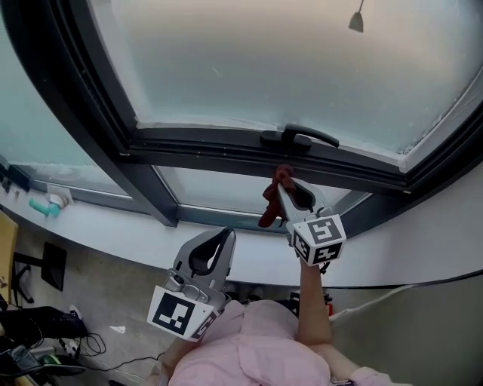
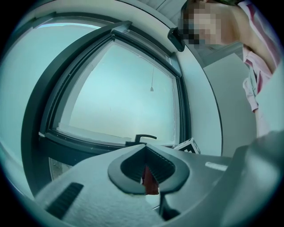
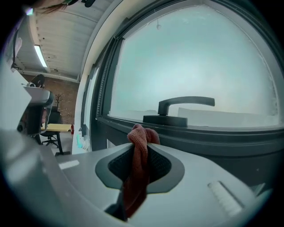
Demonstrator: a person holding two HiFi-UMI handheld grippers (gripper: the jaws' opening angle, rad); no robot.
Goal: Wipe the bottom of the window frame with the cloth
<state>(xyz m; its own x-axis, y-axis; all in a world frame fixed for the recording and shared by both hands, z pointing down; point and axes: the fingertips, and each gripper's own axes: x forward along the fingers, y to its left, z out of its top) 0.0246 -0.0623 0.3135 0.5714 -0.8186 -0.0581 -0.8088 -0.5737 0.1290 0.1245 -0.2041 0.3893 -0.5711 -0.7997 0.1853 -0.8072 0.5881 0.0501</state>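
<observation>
A red cloth [image 1: 272,197] is bunched in my right gripper [image 1: 284,185], which is shut on it just below the dark bottom rail of the window frame [image 1: 219,151]. The cloth's top sits close under the black window handle [image 1: 299,139]. In the right gripper view the cloth [image 3: 138,159] pokes up between the jaws and hangs down behind them, with the handle [image 3: 186,104] and rail [image 3: 213,137] right ahead. My left gripper [image 1: 227,234] hangs lower and to the left, shut and empty. Through its own jaws [image 2: 145,149] a strip of the cloth [image 2: 150,181] shows beyond.
A white sill [image 1: 98,235] runs below the frame, with a teal object [image 1: 41,205] at its left end. A blind-cord weight [image 1: 356,21] hangs before the frosted pane. A black cable [image 1: 423,285] crosses the wall at right. Clutter and cables lie on the floor at lower left.
</observation>
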